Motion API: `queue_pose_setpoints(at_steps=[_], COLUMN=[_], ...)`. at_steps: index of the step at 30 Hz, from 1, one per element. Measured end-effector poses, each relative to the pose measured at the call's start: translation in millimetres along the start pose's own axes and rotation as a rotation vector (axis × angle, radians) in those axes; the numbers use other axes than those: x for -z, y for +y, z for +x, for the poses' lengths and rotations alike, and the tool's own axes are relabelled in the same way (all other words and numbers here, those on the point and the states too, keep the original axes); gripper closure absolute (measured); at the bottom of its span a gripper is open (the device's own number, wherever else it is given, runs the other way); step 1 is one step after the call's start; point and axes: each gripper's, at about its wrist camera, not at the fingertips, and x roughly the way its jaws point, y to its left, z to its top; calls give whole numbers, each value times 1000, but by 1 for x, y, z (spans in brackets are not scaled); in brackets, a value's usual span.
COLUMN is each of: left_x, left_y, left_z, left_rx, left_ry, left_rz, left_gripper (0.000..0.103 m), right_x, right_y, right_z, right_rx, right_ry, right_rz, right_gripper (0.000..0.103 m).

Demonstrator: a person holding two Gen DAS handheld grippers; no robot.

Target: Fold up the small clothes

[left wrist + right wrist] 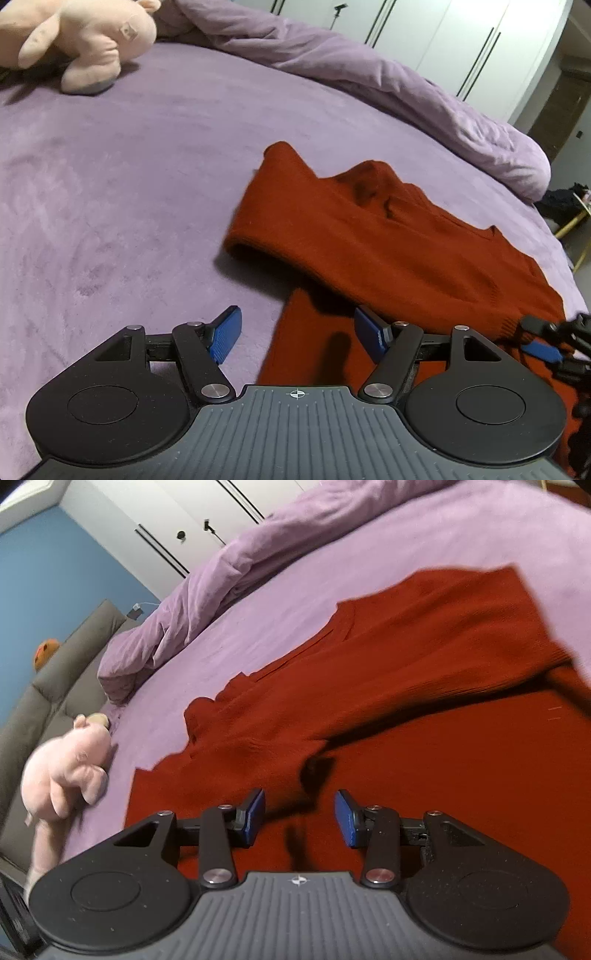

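Note:
A rust-red knitted sweater [369, 236] lies on the purple bed sheet [110, 184], with one sleeve folded across its body. My left gripper [297, 321] hovers over the sweater's near left edge, its blue pads wide apart and nothing between them. In the right wrist view the sweater [406, 664] fills the middle and right. My right gripper [300, 801] hangs just above the fabric, jaws apart, holding nothing. The right gripper [546, 347] also shows at the right edge of the left wrist view, low over the sweater.
A pink plush toy [85, 40] lies on the bed at the far left, also seen in the right wrist view [70, 771]. A bunched purple duvet [406, 88] runs along the far side. White wardrobe doors [461, 44] stand behind it. A grey headboard [55, 672] borders the bed.

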Motion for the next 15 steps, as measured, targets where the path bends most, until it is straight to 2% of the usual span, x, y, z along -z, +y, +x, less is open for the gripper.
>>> queue_pose_setpoints(at_steps=[1, 2, 3, 7, 13, 15], left_x=[-1, -1, -2, -9, -22, -22], left_y=[-2, -3, -5, -13, -33, -41], left_z=[0, 0, 0, 2, 13, 20], left_rx=[-5, -8, -8, 4, 17, 18], left_ry=[0, -1, -6, -26, -44, -39], left_rz=[12, 26, 38, 54, 79, 97], left_gripper=[29, 29, 29, 29, 28, 28], right_x=[-1, -3, -4, -15, -60, -73], right_y=[4, 10, 17, 43, 55, 53], right_z=[6, 9, 9, -17, -68, -77], right_rx=[1, 9, 22, 17, -41, -28], right_ry=[4, -3, -16, -121, -291, -340], right_rz=[-9, -34, -85, -263, -298, -317], right_gripper=[68, 86, 99, 100, 100, 100])
